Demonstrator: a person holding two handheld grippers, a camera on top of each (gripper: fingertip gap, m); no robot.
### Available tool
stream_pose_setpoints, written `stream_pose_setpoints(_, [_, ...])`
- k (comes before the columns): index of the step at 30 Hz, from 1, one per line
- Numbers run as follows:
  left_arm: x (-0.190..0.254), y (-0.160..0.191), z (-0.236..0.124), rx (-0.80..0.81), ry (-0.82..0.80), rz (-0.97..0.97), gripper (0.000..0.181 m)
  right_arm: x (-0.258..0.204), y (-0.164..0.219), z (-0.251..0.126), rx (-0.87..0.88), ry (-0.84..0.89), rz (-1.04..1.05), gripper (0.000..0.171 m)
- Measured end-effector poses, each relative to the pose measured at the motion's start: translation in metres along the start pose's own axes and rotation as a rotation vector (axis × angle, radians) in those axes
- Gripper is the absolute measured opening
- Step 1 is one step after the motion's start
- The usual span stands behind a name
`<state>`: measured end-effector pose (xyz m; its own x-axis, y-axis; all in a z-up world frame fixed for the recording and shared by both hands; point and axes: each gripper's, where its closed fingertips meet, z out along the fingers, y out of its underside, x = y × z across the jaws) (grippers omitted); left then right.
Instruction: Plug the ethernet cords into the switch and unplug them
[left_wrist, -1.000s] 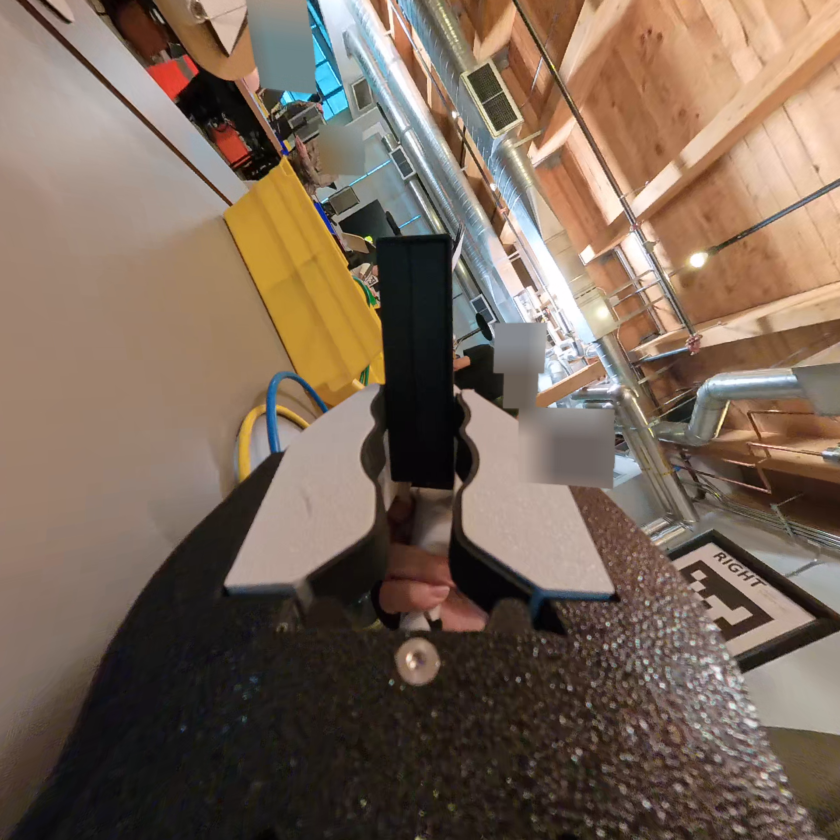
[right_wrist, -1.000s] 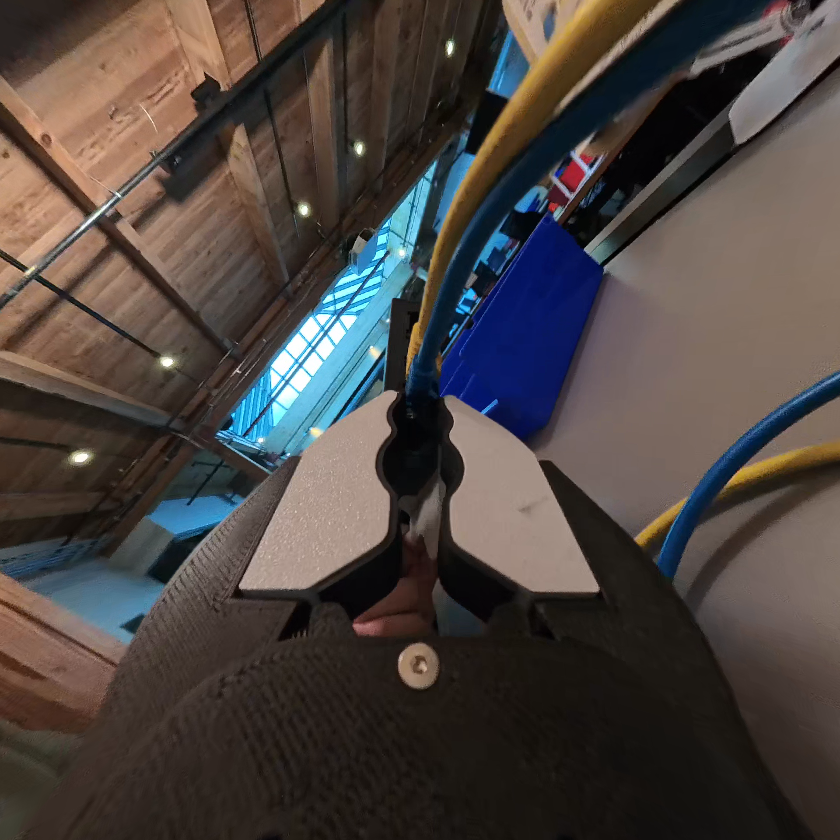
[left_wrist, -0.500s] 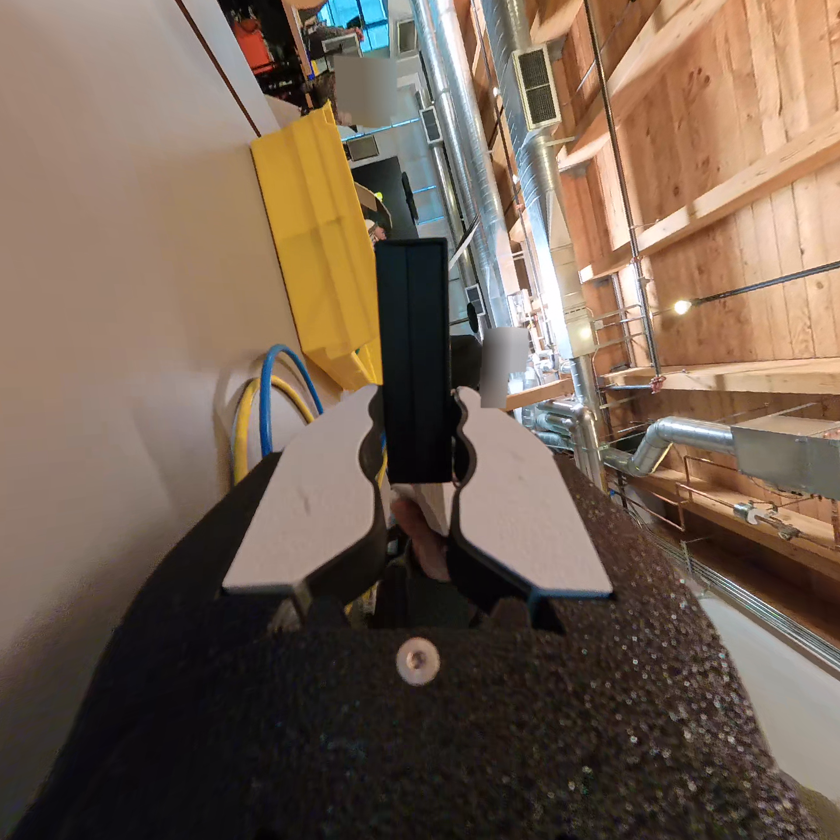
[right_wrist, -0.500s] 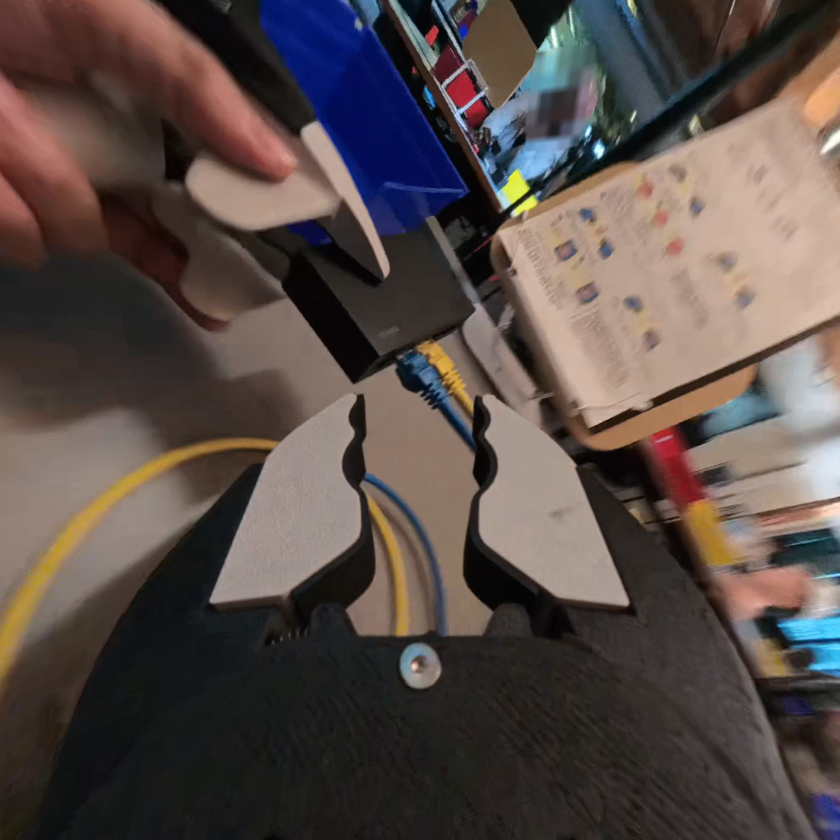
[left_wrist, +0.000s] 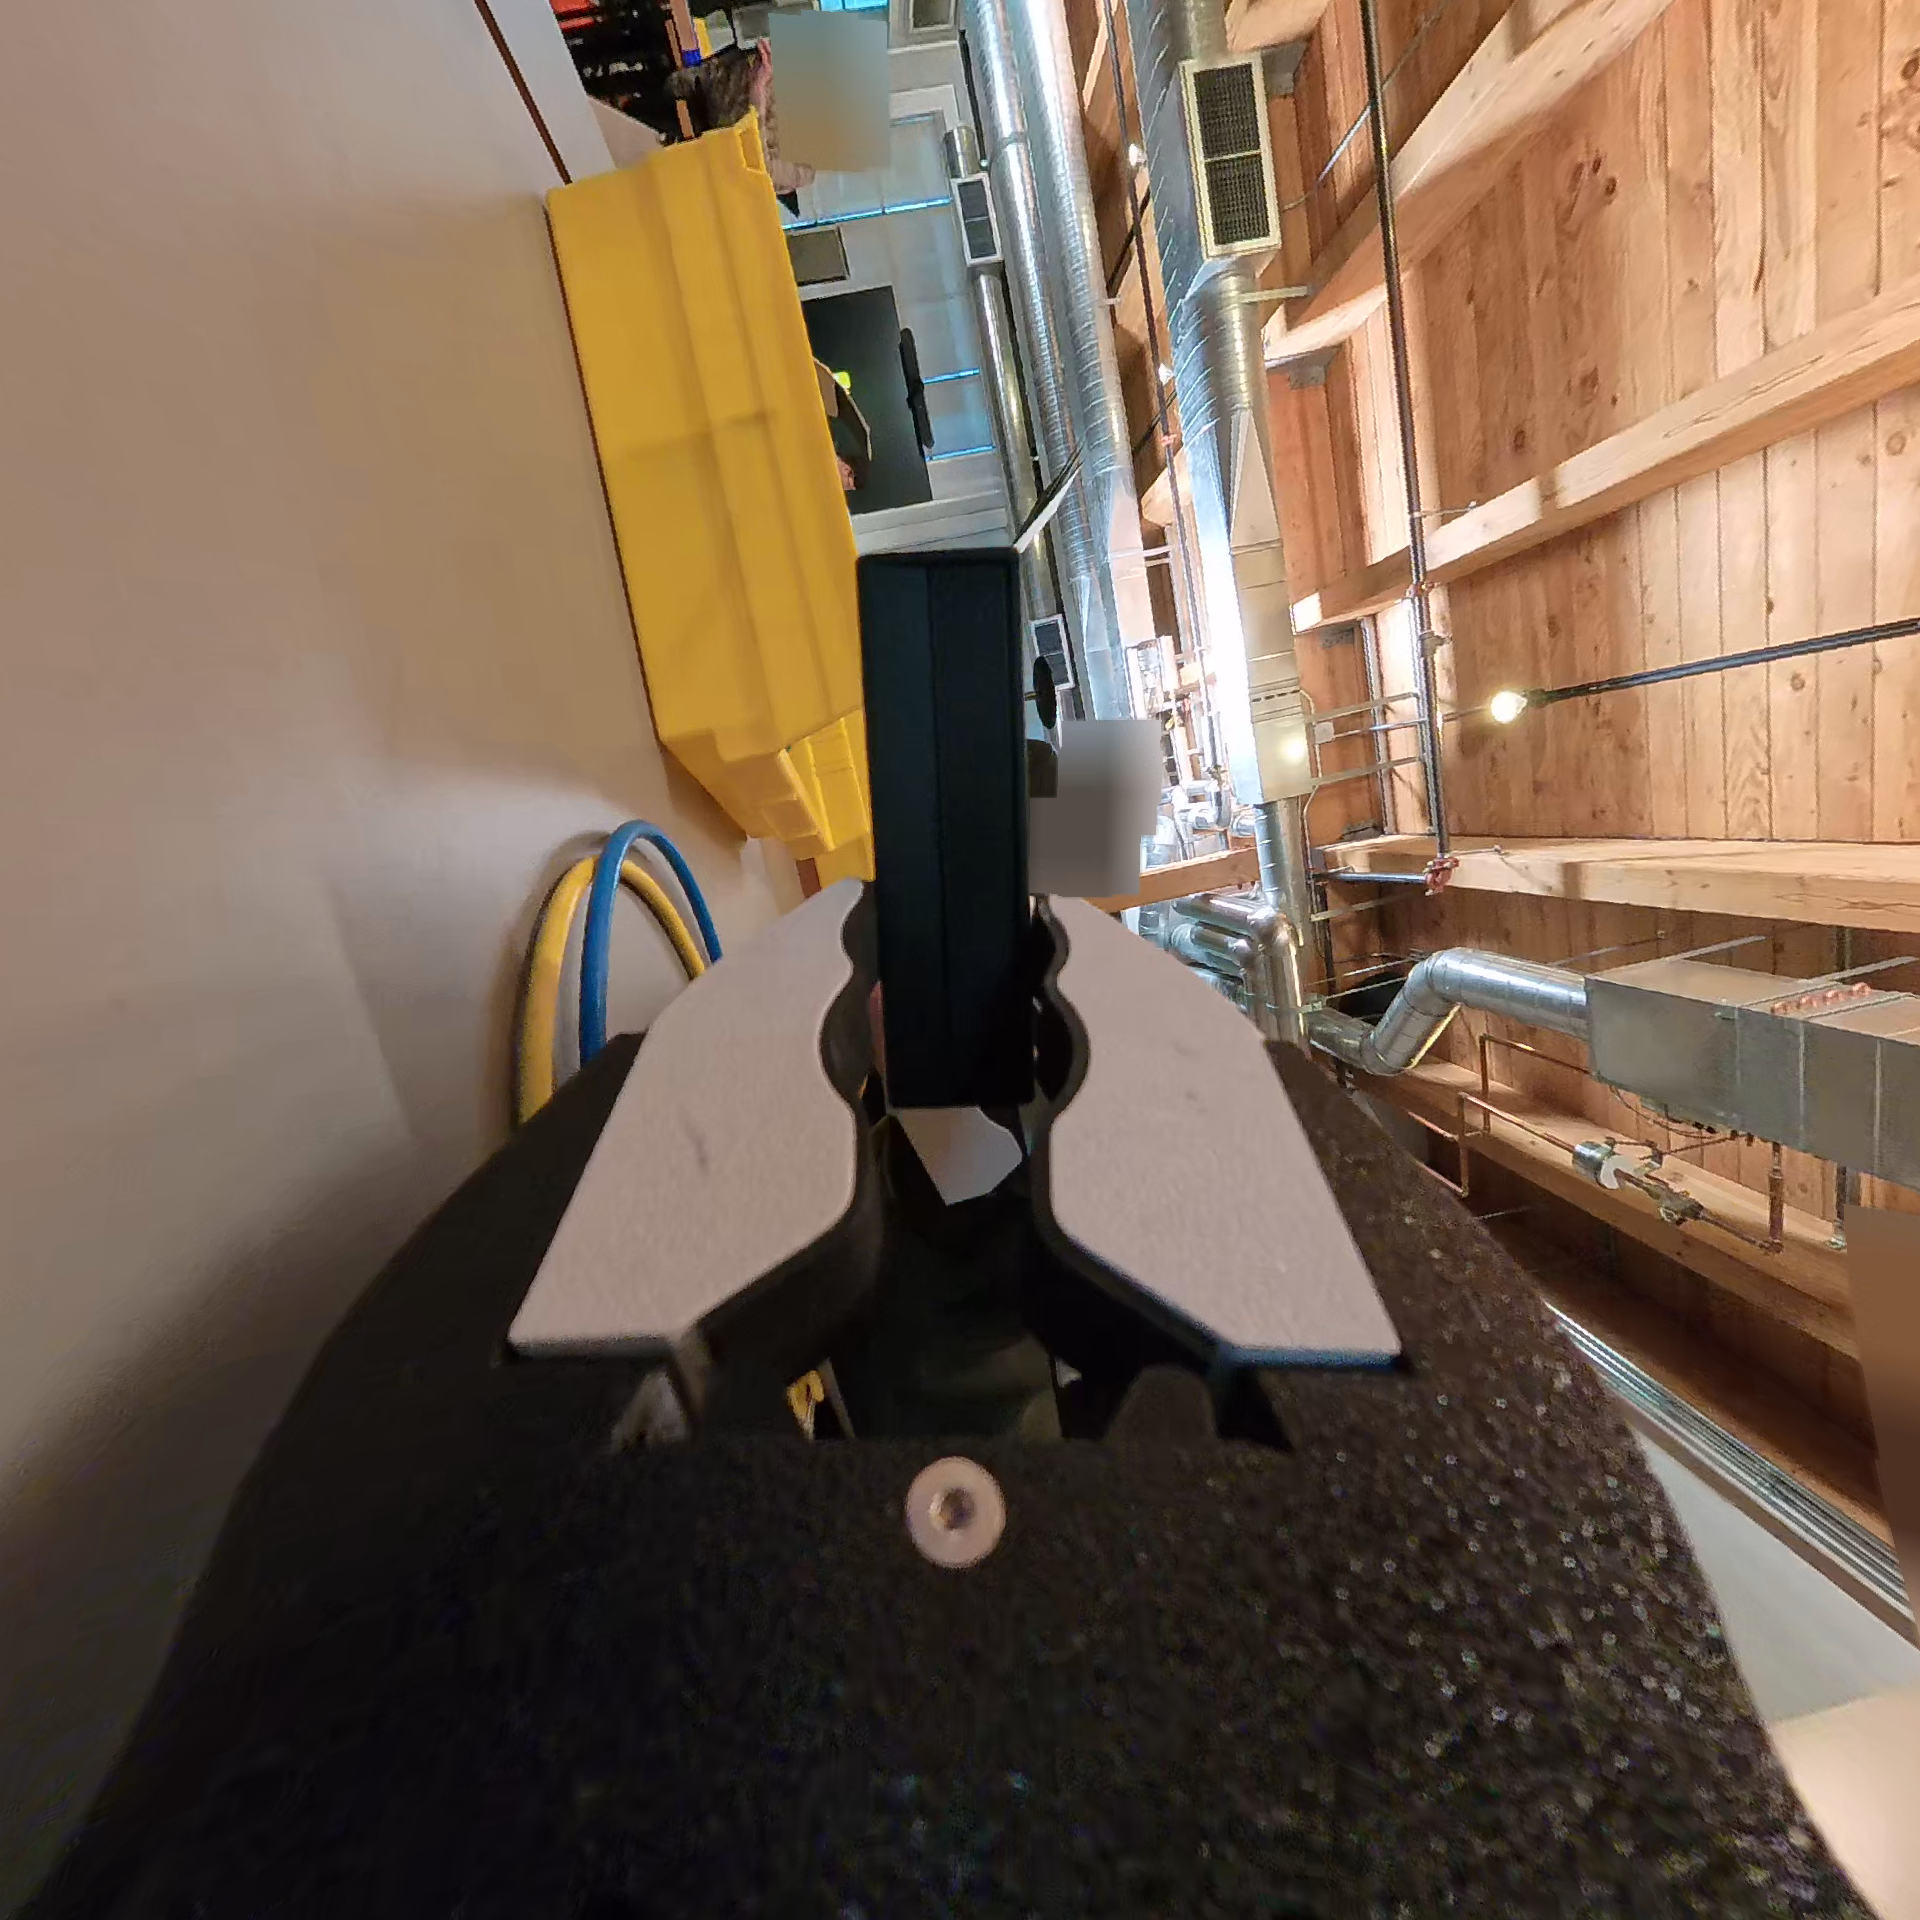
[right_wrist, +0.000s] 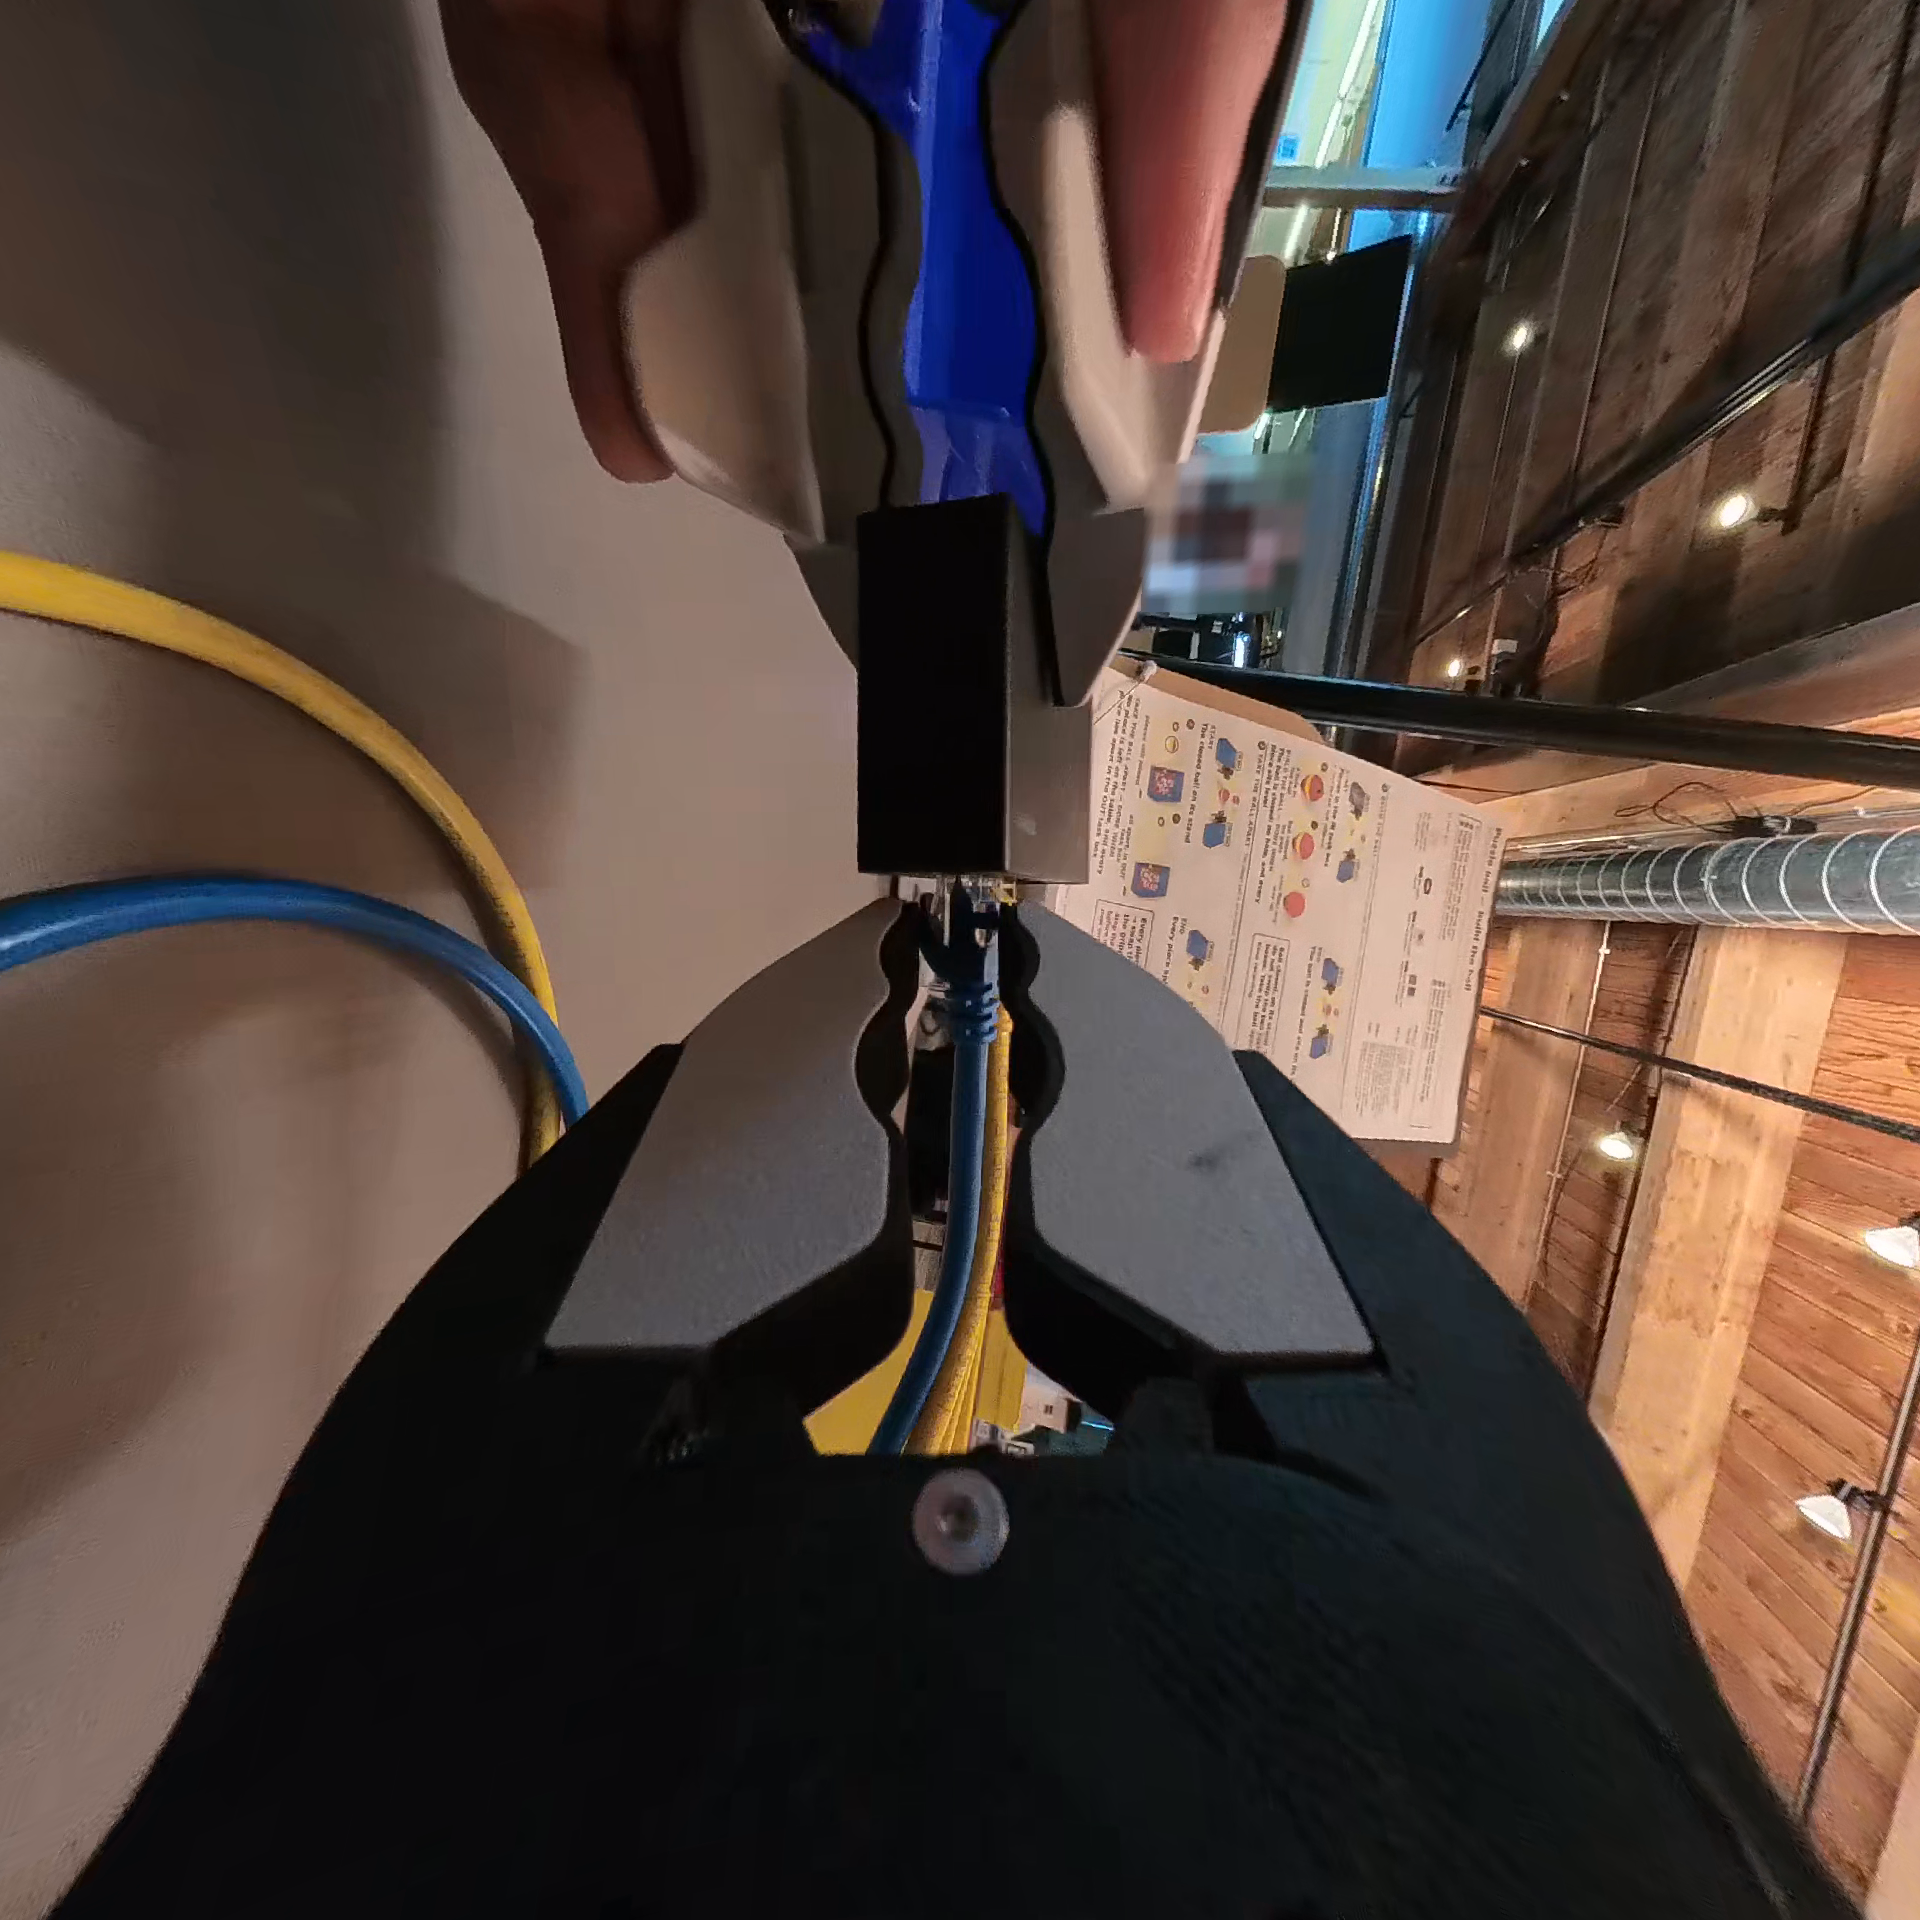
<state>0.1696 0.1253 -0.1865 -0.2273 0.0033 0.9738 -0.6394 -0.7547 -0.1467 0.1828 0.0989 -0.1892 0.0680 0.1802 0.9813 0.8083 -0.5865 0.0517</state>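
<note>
Clamping the black rectangular plastic switch (left_wrist: 945, 831) by its narrow end, the left gripper (left_wrist: 948, 997) has its jaws pressed on both flat sides, switch sticking straight out ahead, held clear of the beige surface (left_wrist: 260, 623). Right gripper (right_wrist: 961, 997) sits at the switch's port end (right_wrist: 935, 717), jaws narrowly parted around the blue ethernet cord (right_wrist: 961, 1122); pads near the boot, contact unclear. Blue cord's clear plug is seated in a port. Yellow ethernet cord (right_wrist: 992, 1195) runs just behind the blue one to the same port face. In the right wrist view, the left gripper shows beyond the switch with a hand (right_wrist: 613, 208) wrapped on it. Both cords loop over the beige surface at left. Yellow plastic bin (left_wrist: 717, 468) stands on the surface beyond the switch in the left view. Blue plastic bin (right_wrist: 961, 312) shows between the far jaws. Printed cardboard sheet (right_wrist: 1299, 935) stands at right.
</note>
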Motion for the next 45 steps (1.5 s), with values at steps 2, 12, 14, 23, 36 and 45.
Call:
stream_pose_setpoints(2, [-0.001, 0.000, 0.000, 0.006, 0.002, -0.014, 0.027, 0.000, 0.000, 0.000, -0.004, 0.018, -0.003, 0.014])
stream_pose_setpoints(12, [-0.008, 0.000, 0.000, 0.008, -0.013, -0.043, 0.027, -0.006, 0.001, 0.007, -0.012, -0.036, -0.064, 0.014])
stream_pose_setpoints(14, [-0.007, -0.001, 0.000, 0.013, 0.007, -0.068, 0.027, -0.004, 0.001, 0.006, -0.011, -0.040, -0.047, 0.013])
stream_pose_setpoints(23, [0.009, -0.009, -0.006, 0.018, 0.114, -0.147, 0.026, 0.018, -0.007, 0.004, 0.017, -0.057, -0.168, 0.011])
stream_pose_setpoints(36, [0.010, -0.003, 0.001, 0.049, 0.116, -0.116, 0.027, 0.020, 0.001, -0.006, -0.030, -0.123, 0.274, 0.014])
stream_pose_setpoints(45, [0.009, -0.009, 0.000, 0.115, 0.143, -0.084, 0.026, 0.014, -0.011, -0.025, 0.332, -0.211, 2.228, 0.036])
